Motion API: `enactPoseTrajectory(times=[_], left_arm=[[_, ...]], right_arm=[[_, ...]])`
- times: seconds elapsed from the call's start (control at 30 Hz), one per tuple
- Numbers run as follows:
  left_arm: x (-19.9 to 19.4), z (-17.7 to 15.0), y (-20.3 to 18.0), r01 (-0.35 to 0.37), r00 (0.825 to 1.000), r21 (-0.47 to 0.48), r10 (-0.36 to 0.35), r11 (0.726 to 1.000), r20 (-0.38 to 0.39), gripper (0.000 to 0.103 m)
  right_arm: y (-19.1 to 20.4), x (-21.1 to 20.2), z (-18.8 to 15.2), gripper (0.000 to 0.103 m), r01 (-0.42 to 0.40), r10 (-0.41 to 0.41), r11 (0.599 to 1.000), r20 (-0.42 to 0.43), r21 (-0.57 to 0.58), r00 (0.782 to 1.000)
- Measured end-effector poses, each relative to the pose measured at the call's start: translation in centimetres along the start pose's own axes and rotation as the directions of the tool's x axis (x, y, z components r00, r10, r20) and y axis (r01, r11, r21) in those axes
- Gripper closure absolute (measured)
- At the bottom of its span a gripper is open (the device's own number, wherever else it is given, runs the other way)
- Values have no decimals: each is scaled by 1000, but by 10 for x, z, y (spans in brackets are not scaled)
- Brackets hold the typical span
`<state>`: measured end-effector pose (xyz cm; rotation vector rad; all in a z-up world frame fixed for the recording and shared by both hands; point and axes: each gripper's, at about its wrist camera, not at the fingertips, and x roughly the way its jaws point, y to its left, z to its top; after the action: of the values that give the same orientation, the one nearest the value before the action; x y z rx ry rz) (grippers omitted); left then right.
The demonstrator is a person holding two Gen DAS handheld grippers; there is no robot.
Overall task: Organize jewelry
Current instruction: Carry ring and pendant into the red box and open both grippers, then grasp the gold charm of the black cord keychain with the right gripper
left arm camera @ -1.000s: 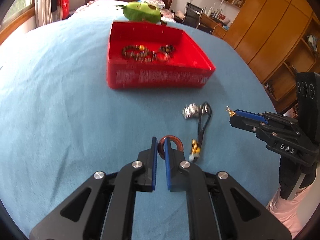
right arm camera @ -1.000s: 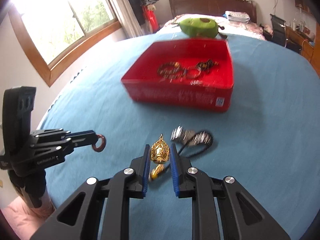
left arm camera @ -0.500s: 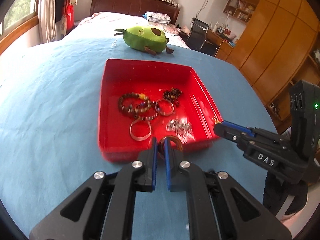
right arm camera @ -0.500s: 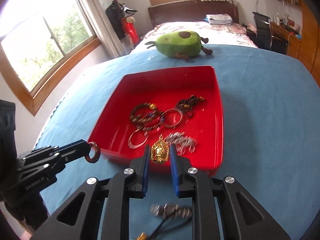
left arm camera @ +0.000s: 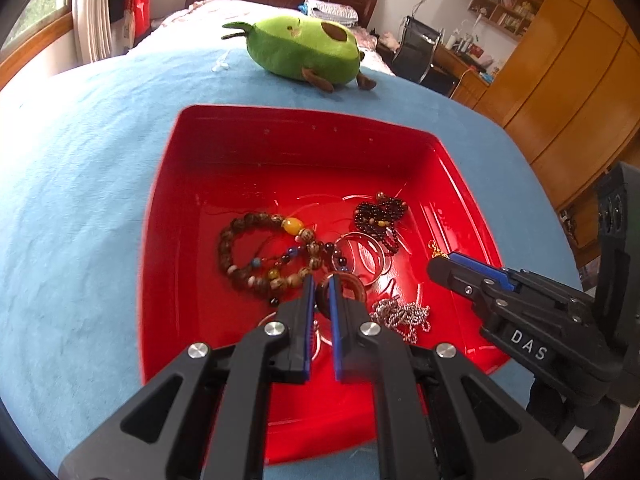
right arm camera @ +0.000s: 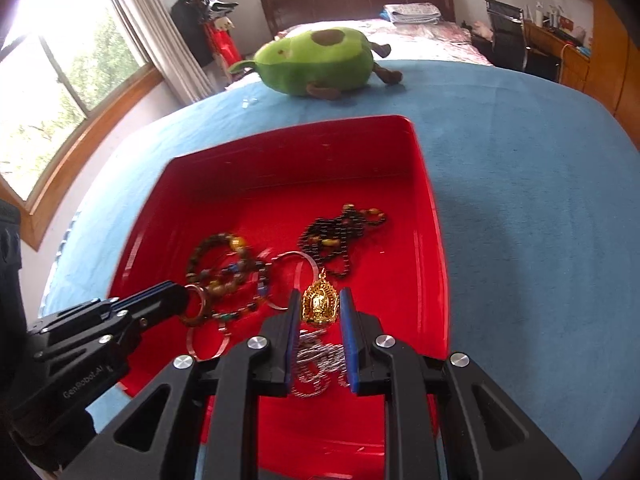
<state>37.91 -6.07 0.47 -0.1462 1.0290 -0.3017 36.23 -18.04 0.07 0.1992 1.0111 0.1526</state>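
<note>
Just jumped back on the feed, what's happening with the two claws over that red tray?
A person is sorting jewelry into the red tray on the blue cloth. The left claw is shut on a brown ring and the right claw is shut on a gold pendant. Both hang over the near part of the tray, nothing released yet. Already lying inside are a beaded bracelet, a dark bead strand, a silver bangle and a silver chain.

Green avocado plush (left arm camera: pixel 303 52) on blue cloth (left arm camera: pixel 72 184), bed (right arm camera: pixel 400 28) behind.
</note>
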Motion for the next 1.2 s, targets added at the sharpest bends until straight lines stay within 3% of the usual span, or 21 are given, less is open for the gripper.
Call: enactPoseTrajectory(times=[0.1, 0.27, 0.4, 0.53, 0.93, 1.1, 1.17, 1.2], left_arm=[[5, 2, -1, 21, 1000, -1, -21, 1000, -8, 96], [-15, -5, 1, 26, 999, -13, -25, 1000, 19, 92], [-45, -16, 3, -21, 997, -6, 22, 1000, 71, 63], [-70, -35, 8, -49, 994, -13, 50, 999, 99, 61], [-123, -114, 17, -127, 980, -32, 131, 991, 150, 25], [-141, -147, 19, -132, 976, -38, 137, 991, 171, 13], [-147, -162, 20, -141, 974, -37, 146, 989, 176, 13], [-151, -169, 20, -140, 974, -37, 145, 989, 175, 12]], right_arm=[[-7, -4, 1, 76, 21, -22, 999, 24, 27, 999], [-4, -35, -6, 76, 2, -3, 1000, 90, 12, 996], [3, -59, -19, 76, 4, -3, 1000, 120, -10, 993], [7, -74, -36, 76, -16, 18, 1000, 119, -18, 993], [18, -97, -99, 69, -16, 21, 997, 71, -71, 997], [23, -107, -130, 54, -10, 15, 997, 59, -82, 998], [24, -112, -142, 33, -7, 12, 997, 64, -81, 998], [25, -115, -150, 29, -2, 7, 997, 69, -78, 998]])
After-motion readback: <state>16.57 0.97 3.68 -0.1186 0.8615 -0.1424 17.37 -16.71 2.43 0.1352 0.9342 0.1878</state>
